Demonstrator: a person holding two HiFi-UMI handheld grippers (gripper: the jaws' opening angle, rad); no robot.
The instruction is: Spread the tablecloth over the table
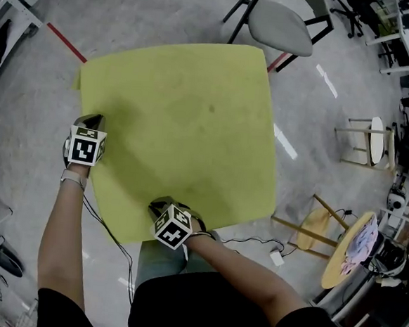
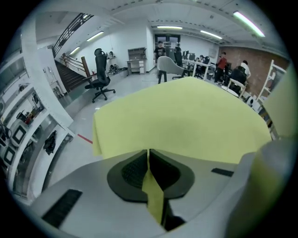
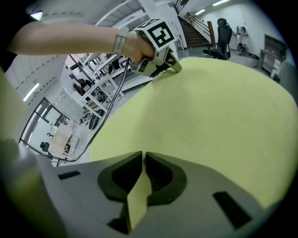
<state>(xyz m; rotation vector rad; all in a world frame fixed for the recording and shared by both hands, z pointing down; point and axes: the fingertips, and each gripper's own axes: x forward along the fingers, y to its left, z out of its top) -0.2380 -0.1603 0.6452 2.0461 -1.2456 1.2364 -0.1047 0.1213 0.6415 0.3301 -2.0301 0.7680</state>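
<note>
A yellow-green tablecloth (image 1: 182, 129) lies spread flat over the table and hides its top. My left gripper (image 1: 89, 123) is at the cloth's left edge, shut on a fold of that edge (image 2: 152, 190). My right gripper (image 1: 160, 209) is at the near edge, shut on the cloth (image 3: 137, 188) there. In the right gripper view the left gripper (image 3: 170, 65) shows at the far side of the sheet (image 3: 209, 116). The far left corner (image 2: 97, 137) hangs down past the table's edge.
A grey chair (image 1: 279, 25) stands beyond the far right corner. Wooden stools (image 1: 313, 230) and a white stool (image 1: 372, 141) stand to the right. A cable (image 1: 248, 242) runs over the floor by my legs. Shelving (image 2: 32, 130) lines the left side.
</note>
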